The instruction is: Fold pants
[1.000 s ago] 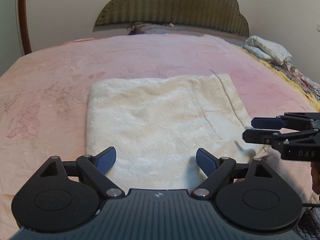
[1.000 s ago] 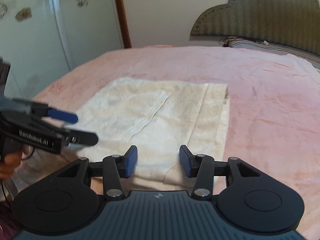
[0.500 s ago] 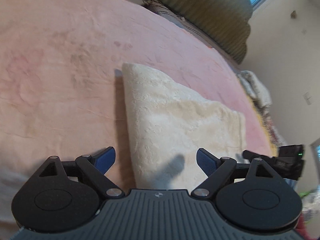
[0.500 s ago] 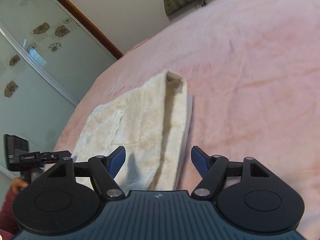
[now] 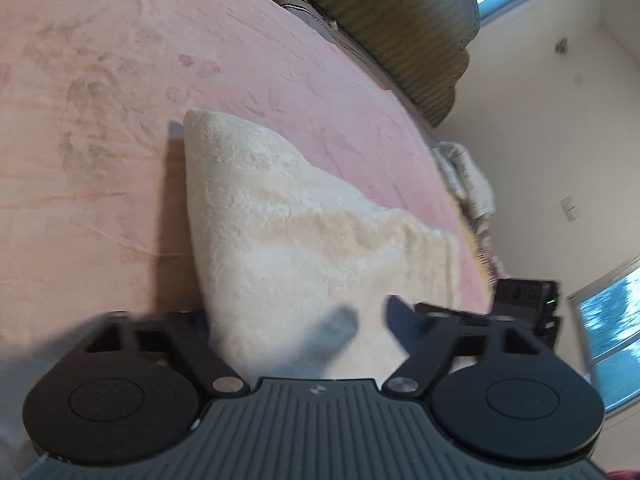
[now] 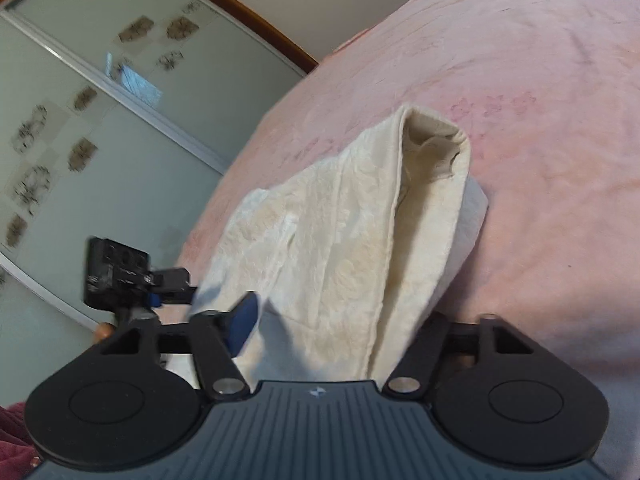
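Both grippers, left gripper (image 5: 298, 322) and right gripper (image 6: 340, 316), spread wide, straddle the cream pants' (image 5: 288, 232) near edge; bare pink bed (image 5: 100, 120) surrounds the pants.

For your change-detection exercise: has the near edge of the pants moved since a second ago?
Yes. The pants near edge has risen off the bed, lifted toward the cameras.

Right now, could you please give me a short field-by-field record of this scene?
garment: cream fleece pants, folded, near end between both grippers' fingers
surface: pink blanket on the bed
left gripper: open, one finger on each side of the near left corner
right gripper: open, straddling the near right corner
background: headboard, mirrored wardrobe doors
fold status: unfinished
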Action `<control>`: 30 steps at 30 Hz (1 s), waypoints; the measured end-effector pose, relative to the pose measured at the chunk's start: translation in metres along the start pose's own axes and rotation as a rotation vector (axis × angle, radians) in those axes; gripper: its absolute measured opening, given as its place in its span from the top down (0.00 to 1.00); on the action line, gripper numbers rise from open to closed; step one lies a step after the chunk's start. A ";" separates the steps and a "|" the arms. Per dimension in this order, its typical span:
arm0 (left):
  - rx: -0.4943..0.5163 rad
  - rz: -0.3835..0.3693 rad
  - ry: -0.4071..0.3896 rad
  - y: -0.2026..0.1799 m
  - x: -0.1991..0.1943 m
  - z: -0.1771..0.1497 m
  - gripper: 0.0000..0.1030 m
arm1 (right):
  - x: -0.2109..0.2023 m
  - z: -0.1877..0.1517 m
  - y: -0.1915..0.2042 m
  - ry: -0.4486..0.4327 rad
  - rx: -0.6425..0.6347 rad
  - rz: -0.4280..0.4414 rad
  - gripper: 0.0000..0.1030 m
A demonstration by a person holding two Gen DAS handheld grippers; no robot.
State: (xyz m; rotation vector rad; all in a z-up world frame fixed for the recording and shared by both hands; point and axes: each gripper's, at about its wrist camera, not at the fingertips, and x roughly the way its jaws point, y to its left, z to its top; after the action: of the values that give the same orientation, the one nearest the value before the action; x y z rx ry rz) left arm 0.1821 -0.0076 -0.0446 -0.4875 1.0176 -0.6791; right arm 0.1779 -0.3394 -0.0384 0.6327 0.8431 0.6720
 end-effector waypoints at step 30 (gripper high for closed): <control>0.239 0.612 -0.213 0.001 -0.002 0.107 0.36 | 0.103 0.137 0.011 -0.089 -0.075 -0.236 0.60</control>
State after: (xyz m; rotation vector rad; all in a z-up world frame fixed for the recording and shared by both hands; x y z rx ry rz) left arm 0.2773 0.0011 0.0038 -0.0242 0.8099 -0.1881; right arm 0.3390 -0.2872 -0.0066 0.4828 0.7917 0.4559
